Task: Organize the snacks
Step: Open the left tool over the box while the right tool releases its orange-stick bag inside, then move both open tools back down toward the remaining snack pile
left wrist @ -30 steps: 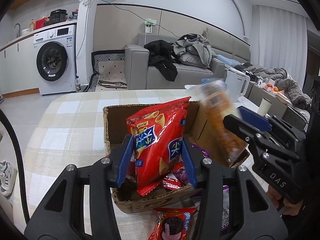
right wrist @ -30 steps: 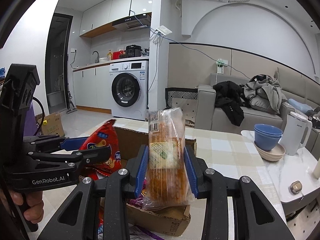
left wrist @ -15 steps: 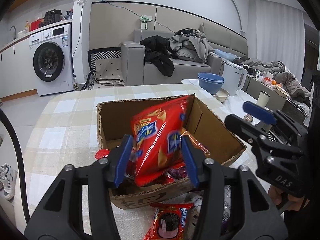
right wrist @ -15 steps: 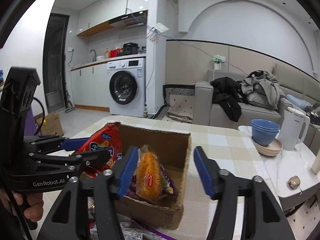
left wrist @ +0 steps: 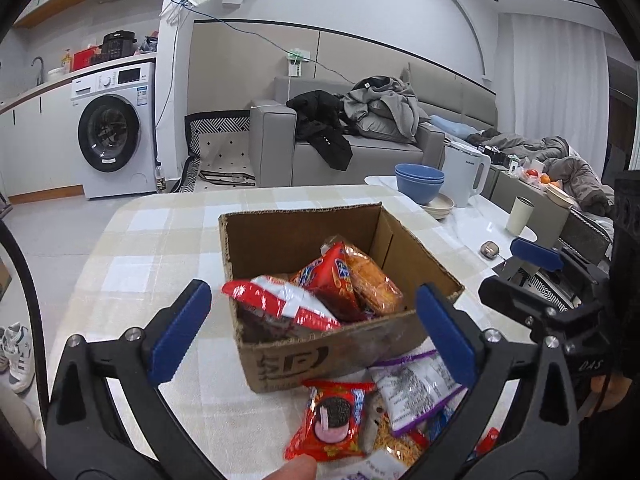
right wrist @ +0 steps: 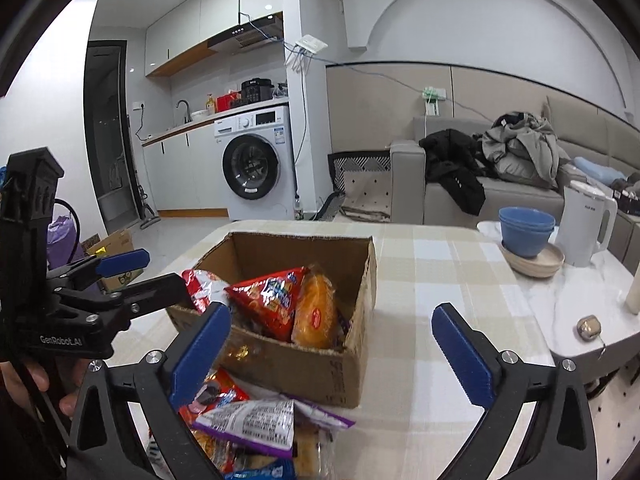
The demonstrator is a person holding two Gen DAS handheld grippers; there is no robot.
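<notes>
A checked table (left wrist: 132, 248) holds a cardboard box (left wrist: 320, 352) with a red chip bag (left wrist: 332, 280) and an orange bread pack (right wrist: 316, 312) lying inside. Both the left gripper (left wrist: 312, 336) and right gripper (right wrist: 332, 356) are opening wide with nothing between them. The loose snack pile (left wrist: 384, 408) sits at the bottom middle of the frame, below the fingers and just in front of the box, about as near to either hand.

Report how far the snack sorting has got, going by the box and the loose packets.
Done: the cardboard box holds several packets, among them a red chip bag and an orange cracker pack.
In hand: nothing. The left gripper and right gripper are opening, with no packet between their fingers.
Left: the cookie packet, the purple-edged packet and others lie outside the box.
</notes>
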